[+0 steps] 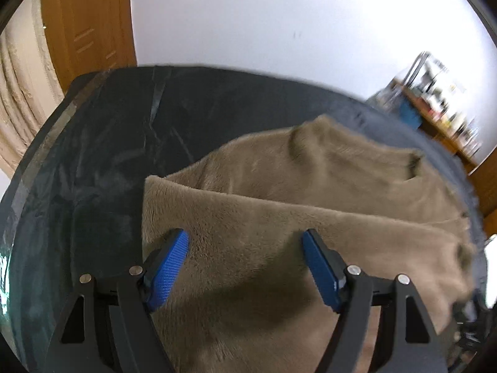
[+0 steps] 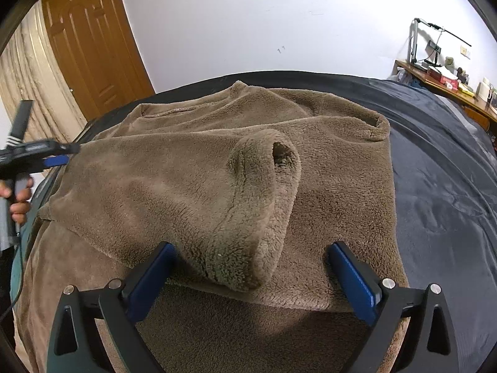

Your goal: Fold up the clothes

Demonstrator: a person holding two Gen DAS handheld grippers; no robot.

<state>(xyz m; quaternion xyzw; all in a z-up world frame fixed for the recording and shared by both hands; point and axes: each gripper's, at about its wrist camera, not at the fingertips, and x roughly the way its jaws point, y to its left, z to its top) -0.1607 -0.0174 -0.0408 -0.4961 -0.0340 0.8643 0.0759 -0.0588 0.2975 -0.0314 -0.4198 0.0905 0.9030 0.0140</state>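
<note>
A brown fleece sweater lies spread on a dark bedcover, neckline at the far side. One sleeve is folded across the body, and its cuff opening faces up near the middle. My right gripper stands open just above the near fold of that sleeve, its pads apart from the cloth on both sides. My left gripper is open over the sweater's left part, with nothing pinched. In the right wrist view the left gripper hovers at the sweater's left edge, held by a hand.
The dark bedcover runs bare to the left and right of the sweater. A wooden door and a curtain stand beyond the bed on the left. A cluttered desk with a lamp is far right. A cable hangs under the hand.
</note>
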